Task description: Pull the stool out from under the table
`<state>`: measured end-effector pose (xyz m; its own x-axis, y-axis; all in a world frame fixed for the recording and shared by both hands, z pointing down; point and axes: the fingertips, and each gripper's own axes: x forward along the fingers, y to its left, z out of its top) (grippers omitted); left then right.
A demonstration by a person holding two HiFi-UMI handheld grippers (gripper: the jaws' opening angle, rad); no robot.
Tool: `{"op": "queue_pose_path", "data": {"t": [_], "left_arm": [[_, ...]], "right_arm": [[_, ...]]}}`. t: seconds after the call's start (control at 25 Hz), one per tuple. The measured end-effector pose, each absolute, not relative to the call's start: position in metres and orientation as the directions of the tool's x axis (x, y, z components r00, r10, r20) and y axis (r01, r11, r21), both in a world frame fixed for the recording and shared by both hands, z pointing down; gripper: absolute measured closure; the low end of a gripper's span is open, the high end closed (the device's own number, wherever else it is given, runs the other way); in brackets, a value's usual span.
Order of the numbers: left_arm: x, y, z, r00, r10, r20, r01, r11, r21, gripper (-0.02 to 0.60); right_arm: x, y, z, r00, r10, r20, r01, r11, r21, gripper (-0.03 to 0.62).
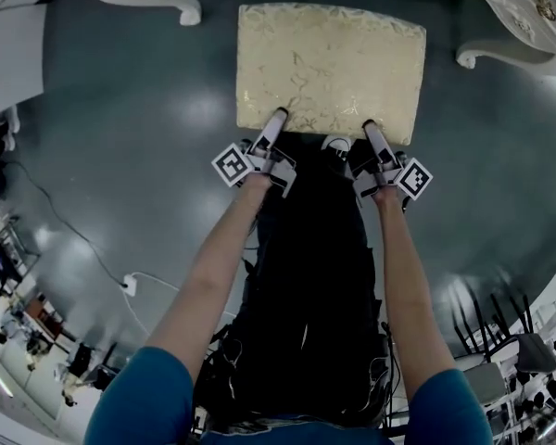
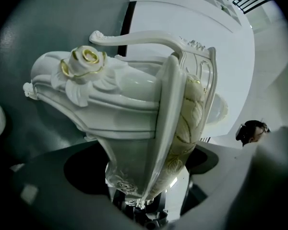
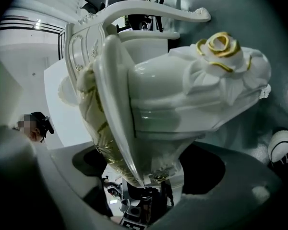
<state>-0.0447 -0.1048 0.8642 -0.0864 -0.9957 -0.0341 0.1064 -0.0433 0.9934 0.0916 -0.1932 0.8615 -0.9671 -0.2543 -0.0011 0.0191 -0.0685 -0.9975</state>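
Two grippers [image 1: 279, 116] [image 1: 369, 127] tight on stool [image 1: 329, 63] edge

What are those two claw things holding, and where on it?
Both hold the stool: the left gripper and right gripper each clamp the near edge of its seat, one toward each corner.

The stool [image 1: 329, 68] is showing a pale cream-gold cushion with a leafy brocade pattern and a glossy white carved frame [image 2: 134, 109] bearing a gold-edged rose [image 2: 89, 56], while the floor [image 1: 120, 137] is gleaming dark grey-green and the person's sleeves [image 1: 144, 392] are showing teal
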Motion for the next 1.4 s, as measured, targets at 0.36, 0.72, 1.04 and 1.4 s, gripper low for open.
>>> {"op": "queue_pose_path", "data": {"t": [0.36, 0.72, 1.04, 1.4], "left_arm": [[-0.035, -0.095, 0.865, -0.028, -1.0, -0.014, 0.123, -0.017, 0.992, 0.094], [-0.016, -0.101, 0.858, 0.132, -0.974, 0.184, 0.084, 0.196, 0.977, 0.057], [0.01, -0.091, 0.804, 0.273, -0.934, 0.229, 0.031, 0.247, 0.969, 0.096], [0.013, -0.097, 0.756, 0.433, -0.814, 0.387, -0.26, 0.298, 0.919, 0.103]], "right_arm": [[0.097, -0.181, 0.863, -0.98, -0.197, 0.014, 0.004, -0.093, -0.996, 0.14], [0.109, -0.174, 0.858, -0.962, -0.199, 0.187, -0.154, -0.168, -0.974, 0.131], [0.129, -0.169, 0.812, -0.948, -0.214, 0.237, -0.193, -0.207, -0.959, 0.164], [0.114, -0.18, 0.742, -0.969, -0.108, 0.224, -0.214, -0.095, -0.972, 0.218]]}}
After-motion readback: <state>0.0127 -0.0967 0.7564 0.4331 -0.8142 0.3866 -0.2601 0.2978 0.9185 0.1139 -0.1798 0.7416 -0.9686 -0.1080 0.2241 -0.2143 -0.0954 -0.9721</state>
